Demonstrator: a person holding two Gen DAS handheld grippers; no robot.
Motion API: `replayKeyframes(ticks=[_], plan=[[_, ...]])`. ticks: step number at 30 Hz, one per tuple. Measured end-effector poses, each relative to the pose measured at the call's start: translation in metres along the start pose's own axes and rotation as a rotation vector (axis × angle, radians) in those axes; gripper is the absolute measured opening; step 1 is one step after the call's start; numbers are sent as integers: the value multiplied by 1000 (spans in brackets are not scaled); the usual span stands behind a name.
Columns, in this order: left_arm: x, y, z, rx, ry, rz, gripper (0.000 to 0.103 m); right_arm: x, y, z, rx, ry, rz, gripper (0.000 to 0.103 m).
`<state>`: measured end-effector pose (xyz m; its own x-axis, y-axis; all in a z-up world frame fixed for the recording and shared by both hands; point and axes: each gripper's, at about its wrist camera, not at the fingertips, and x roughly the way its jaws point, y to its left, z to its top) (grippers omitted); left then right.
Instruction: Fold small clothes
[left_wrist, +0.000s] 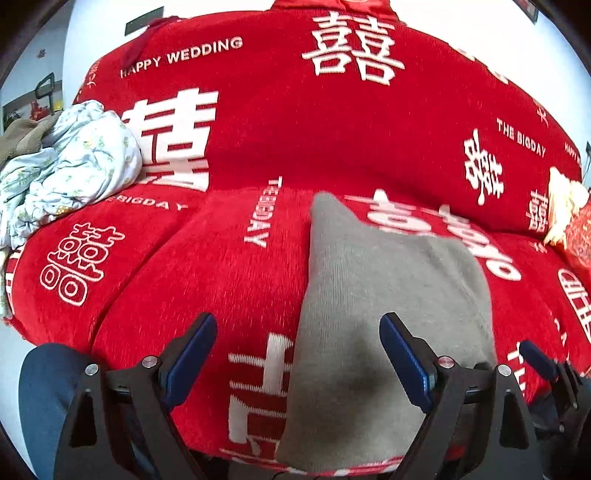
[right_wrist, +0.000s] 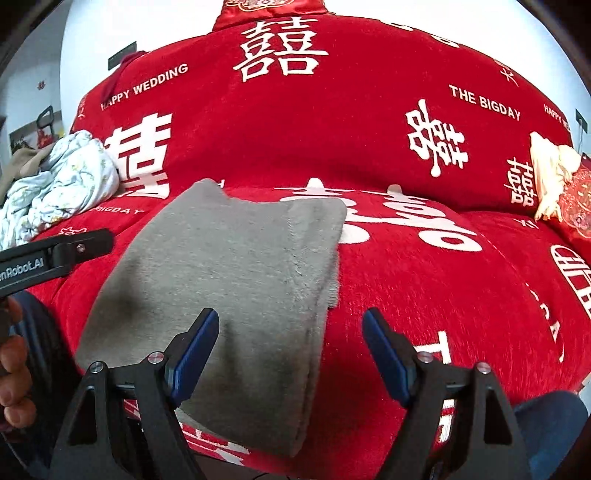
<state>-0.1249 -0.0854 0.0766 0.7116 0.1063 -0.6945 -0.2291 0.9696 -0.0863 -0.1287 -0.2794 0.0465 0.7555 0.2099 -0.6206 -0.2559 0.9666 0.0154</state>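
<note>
Now | sofa cover (left_wrist: 332, 129): "HAPPY WEDDING", "THE BIGDAY" | grey garment (right_wrist: 229, 277) unlabelled

The grey cloth (right_wrist: 229, 280) looked a soft, matt knit with a fuzzy nap, lying on a sofa cover (right_wrist: 424, 295) of coarse red ribbed pile. The grippers' fingers (left_wrist: 192, 350) — matt black plastic, blue pads, bright metal pins. A crumpled bedsheet (left_wrist: 70, 166) looked thin, smooth cotton.
</note>
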Motion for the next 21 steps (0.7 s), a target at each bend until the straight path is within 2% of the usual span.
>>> replayKeyframes(ticks=[5,21], plan=[[-3,-6,-3,45,-3,54,90,1,5,-2,-24,-5,7,83],[-9,-10,-2,62,-9,40,90,-2,8,-2,-24,-18,15,83]])
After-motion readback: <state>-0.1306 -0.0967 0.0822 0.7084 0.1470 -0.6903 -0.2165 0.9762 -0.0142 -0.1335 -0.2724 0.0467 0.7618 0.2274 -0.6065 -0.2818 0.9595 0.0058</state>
